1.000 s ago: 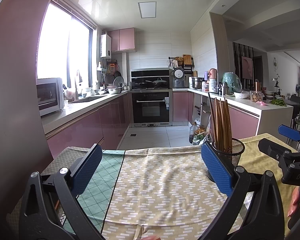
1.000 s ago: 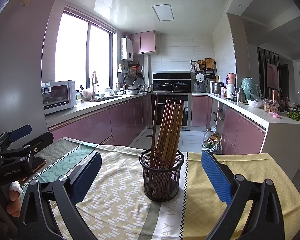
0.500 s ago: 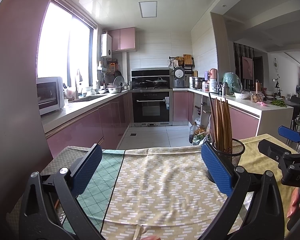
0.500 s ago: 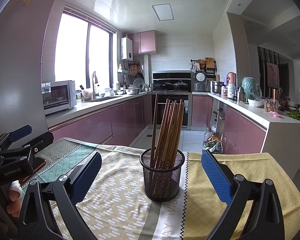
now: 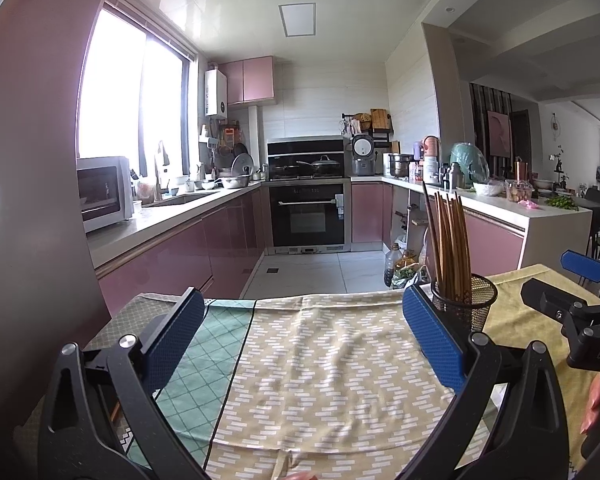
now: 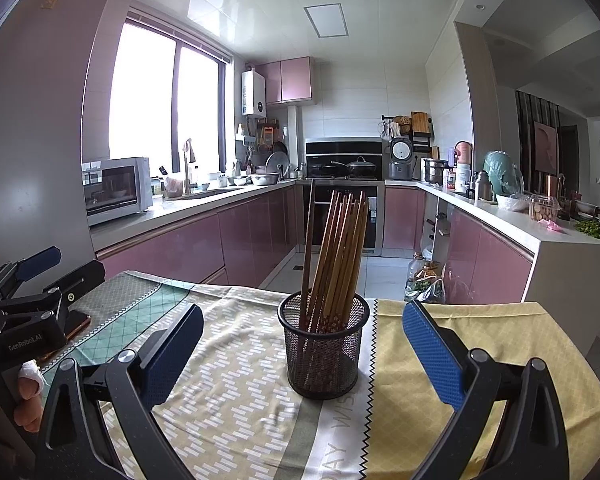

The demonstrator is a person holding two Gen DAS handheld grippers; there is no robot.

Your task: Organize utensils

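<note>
A black mesh cup (image 6: 323,350) stands upright on the cloth-covered table (image 6: 236,400) and holds several brown wooden chopsticks (image 6: 336,248). My right gripper (image 6: 302,340) is open and empty, with the cup just ahead between its blue pads. In the left wrist view the cup (image 5: 465,300) with its chopsticks (image 5: 449,240) stands just behind the right pad. My left gripper (image 5: 303,328) is open and empty over the patterned cloth (image 5: 320,360). Each gripper shows in the other's view: the right one (image 5: 580,292) and the left one (image 6: 40,276).
The table's far edge (image 5: 320,295) drops to the kitchen floor. Pink cabinets and counters (image 6: 172,224) line both sides, with an oven (image 5: 308,216) at the back. A flat dark object (image 6: 78,322) lies on the cloth under the left gripper.
</note>
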